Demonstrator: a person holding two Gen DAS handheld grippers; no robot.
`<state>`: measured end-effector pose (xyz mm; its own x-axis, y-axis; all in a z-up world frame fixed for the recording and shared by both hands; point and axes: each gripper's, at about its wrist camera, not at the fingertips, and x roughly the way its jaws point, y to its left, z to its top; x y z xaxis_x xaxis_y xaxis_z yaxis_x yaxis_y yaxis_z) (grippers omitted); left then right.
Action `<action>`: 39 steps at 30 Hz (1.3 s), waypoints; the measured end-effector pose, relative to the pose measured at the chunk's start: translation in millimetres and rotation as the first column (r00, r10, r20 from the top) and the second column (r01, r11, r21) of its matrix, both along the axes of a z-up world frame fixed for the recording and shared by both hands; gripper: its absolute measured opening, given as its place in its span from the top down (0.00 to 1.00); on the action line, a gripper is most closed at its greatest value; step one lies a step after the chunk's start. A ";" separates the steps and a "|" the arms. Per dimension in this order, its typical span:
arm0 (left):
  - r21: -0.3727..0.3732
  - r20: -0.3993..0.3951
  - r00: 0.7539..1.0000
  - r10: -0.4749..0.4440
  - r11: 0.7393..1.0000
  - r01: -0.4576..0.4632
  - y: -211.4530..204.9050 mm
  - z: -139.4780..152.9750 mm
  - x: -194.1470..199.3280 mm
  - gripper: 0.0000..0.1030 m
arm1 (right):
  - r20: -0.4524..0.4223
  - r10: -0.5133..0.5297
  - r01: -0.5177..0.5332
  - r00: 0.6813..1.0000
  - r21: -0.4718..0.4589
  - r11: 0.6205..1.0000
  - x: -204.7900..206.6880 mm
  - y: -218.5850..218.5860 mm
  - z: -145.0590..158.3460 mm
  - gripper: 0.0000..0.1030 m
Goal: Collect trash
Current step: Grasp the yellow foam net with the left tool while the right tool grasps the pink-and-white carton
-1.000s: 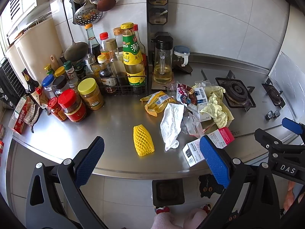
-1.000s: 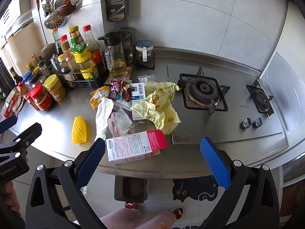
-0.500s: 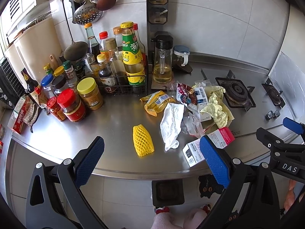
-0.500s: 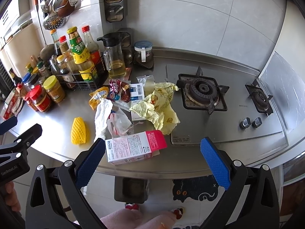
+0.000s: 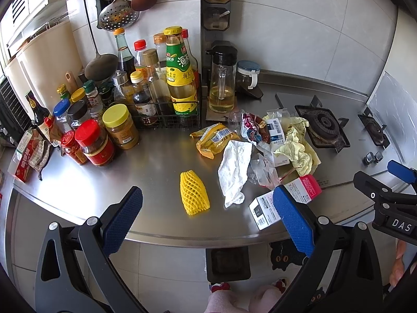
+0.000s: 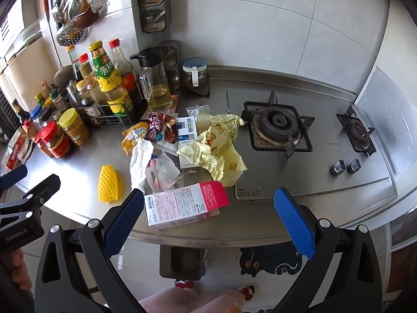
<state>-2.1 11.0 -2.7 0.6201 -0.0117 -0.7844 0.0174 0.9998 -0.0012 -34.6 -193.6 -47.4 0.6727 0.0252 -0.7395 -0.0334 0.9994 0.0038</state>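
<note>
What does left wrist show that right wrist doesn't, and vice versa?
Only the left wrist view: the right gripper entering from the right edge, jaws open.

Only the right wrist view: the left gripper entering from the left edge, plus the pink-and-white carton unobstructed and the cat-print floor mat in full.

Both: the yellow foam net, white tissue, crumpled yellow wrapper, the gas burner, the sauce bottles in the wire rack and the dark bin under the counter edge.
</note>
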 end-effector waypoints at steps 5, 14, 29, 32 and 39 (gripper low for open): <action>0.062 0.050 0.999 -0.010 0.998 0.007 1.8 -2.3 3.2 0.08 | -0.024 -0.006 0.008 1.000 0.067 0.998 8.6 -5.8 -6.9 0.03; 0.047 -0.013 0.999 -0.033 0.998 0.033 18.0 -36.5 23.4 0.08 | -0.150 -0.019 0.042 0.988 0.147 0.988 31.3 -7.3 -48.4 0.03; -0.009 -0.123 0.990 -0.075 0.997 0.074 32.1 -95.4 65.1 0.24 | -0.318 -0.168 0.252 0.933 0.245 0.936 56.6 -18.5 -109.8 0.22; -0.005 -0.137 0.987 -0.085 0.996 0.085 30.9 -102.8 73.3 0.27 | -0.365 -0.217 0.327 0.905 0.273 0.905 62.5 -19.9 -120.5 0.23; 0.006 -0.159 0.981 -0.111 0.993 0.114 27.5 -115.7 90.0 0.27 | -0.425 -0.283 0.423 0.860 0.284 0.861 78.7 -23.1 -131.8 0.26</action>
<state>87.9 38.4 -118.4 0.4834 -0.0616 -0.8732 0.1306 0.9914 0.0024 44.1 -216.8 -179.2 0.3782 0.1446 -0.9144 0.3954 0.8679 0.3008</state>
